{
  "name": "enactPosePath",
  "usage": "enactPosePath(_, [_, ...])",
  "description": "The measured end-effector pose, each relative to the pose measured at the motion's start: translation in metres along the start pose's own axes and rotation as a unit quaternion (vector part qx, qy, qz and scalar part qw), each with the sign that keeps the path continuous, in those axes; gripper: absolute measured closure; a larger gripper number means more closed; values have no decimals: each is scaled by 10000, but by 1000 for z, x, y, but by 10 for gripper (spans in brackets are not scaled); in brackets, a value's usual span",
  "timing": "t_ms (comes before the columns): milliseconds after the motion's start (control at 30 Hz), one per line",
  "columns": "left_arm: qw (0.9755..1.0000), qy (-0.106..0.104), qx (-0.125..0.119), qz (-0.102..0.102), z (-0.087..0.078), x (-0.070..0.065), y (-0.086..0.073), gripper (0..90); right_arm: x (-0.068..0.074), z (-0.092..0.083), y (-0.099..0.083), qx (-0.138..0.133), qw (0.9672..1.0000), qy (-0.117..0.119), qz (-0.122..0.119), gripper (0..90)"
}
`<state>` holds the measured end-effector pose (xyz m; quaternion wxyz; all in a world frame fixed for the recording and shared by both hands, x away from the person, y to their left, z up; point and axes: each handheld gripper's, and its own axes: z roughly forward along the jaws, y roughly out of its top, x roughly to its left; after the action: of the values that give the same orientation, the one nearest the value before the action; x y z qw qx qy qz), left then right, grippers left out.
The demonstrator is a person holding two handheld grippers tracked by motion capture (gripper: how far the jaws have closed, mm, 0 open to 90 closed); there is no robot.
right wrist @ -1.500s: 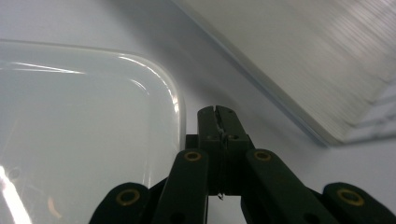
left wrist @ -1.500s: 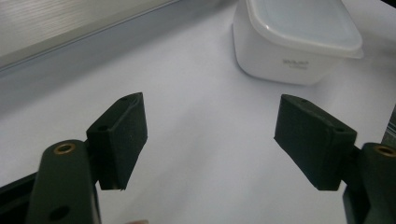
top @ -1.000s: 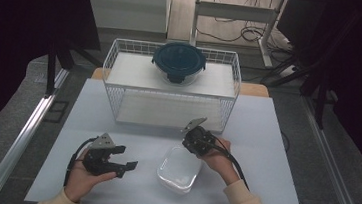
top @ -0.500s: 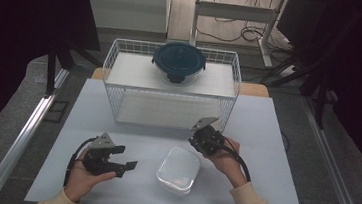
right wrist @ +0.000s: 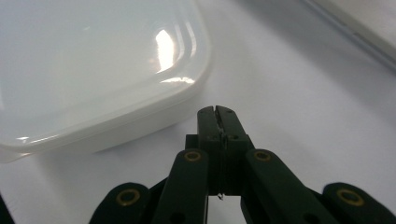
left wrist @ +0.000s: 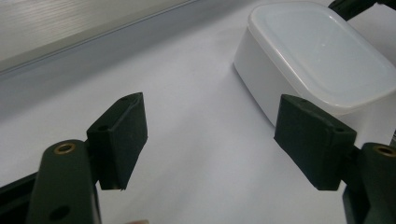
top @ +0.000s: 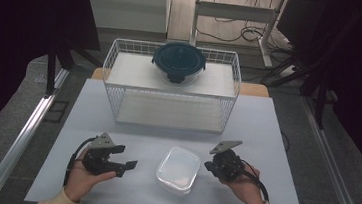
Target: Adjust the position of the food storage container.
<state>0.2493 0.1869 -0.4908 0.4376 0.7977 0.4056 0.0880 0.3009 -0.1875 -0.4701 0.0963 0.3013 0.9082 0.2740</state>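
A white lidded plastic box (top: 178, 169) rests on the white table (top: 176, 131) near its front edge. My left gripper (top: 131, 165) lies to the box's left, its jaws open and pointing at the box with nothing between them; in the left gripper view the box (left wrist: 317, 60) lies just beyond the pads (left wrist: 122, 135). My right gripper (top: 207, 165) is held just right of the box, apart from it, jaws shut and empty. In the right gripper view its gripper (right wrist: 217, 112) points at the box's near corner (right wrist: 93, 70).
A white wire basket (top: 170, 88) stands at the back of the table. A round dark-lidded glass container (top: 178, 61) sits on top of it. Dark floor, cables and table legs lie beyond the table.
My right gripper has moved rightward off the top of the white box to the table beside it. The left gripper has stayed still.
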Motion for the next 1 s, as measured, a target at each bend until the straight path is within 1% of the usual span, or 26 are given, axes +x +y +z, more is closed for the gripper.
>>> enactPosePath(100, [10000,0,12,-8,0,0,0,253,5,5,3,25,10000,86,-20,891])
enactPosePath(167, [10000,9,-20,-21,-1,0,0,253,9,9,5,68,9999,74,-69,891])
enactPosePath(367, [10000,22,-12,-32,0,1,0,253,11,12,9,21,10000,33,-63,891])
enactPosePath(533, [10000,55,-21,-61,0,2,0,253,12,19,15,8,9999,25,-155,891])
enactPosePath(667, [9999,61,-36,-86,0,4,0,253,14,24,22,2,9998,47,-180,891])
enactPosePath(733, [9999,64,-31,-85,0,4,0,253,17,27,25,1,9996,47,-265,891])
enactPosePath(900, [9999,73,-14,-78,0,3,0,253,20,31,30,-28,9996,52,-291,891])
enactPosePath(1000, [9999,80,-28,-88,0,4,0,253,20,33,30,-30,9995,94,-310,891])
